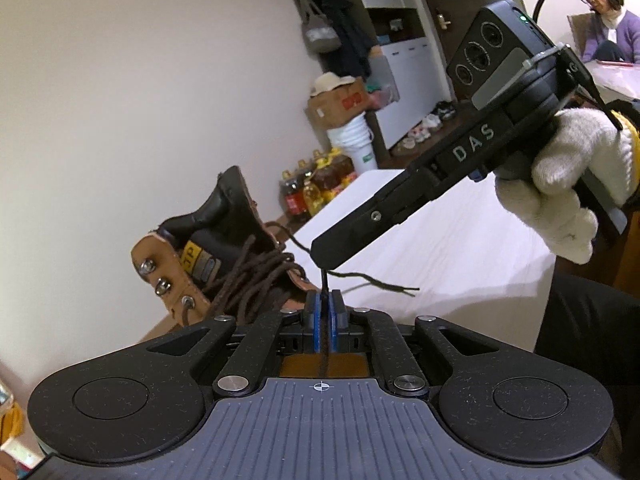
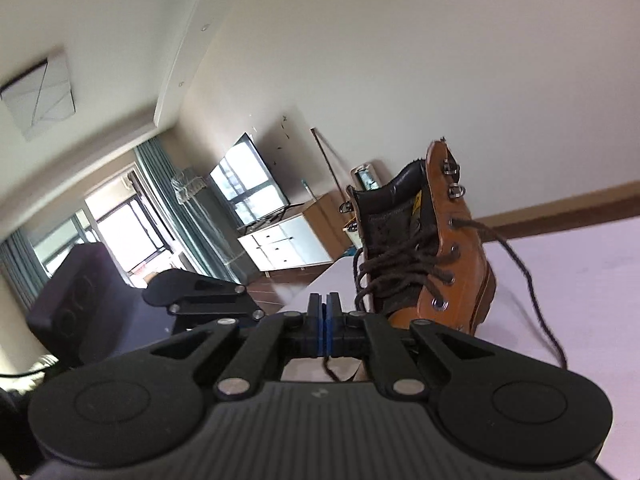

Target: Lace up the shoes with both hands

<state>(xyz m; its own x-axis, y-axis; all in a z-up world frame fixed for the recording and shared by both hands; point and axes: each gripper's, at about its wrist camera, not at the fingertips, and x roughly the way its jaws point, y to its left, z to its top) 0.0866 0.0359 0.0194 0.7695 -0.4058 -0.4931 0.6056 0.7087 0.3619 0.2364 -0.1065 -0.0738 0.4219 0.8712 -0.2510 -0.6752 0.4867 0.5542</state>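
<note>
A tan leather boot [image 1: 188,264] with a black tongue and dark brown laces stands on a white table [image 1: 460,256]. It also shows in the right wrist view [image 2: 452,256]. My left gripper [image 1: 325,300] is shut on a dark brown lace [image 1: 325,280] that runs straight up between its blue pads. My right gripper [image 1: 324,254] comes in from the upper right and its closed tip pinches the same lace just above. In the right wrist view my right gripper [image 2: 325,300] is shut, with lace [image 2: 332,372] hanging below its pads. A loose lace end [image 1: 384,284] trails right.
Oil bottles [image 1: 316,188], a white bucket and a cardboard box stand on the floor behind the table. A seated person [image 1: 604,16] is at the far right. The right wrist view shows a TV, a white cabinet [image 2: 288,244] and windows.
</note>
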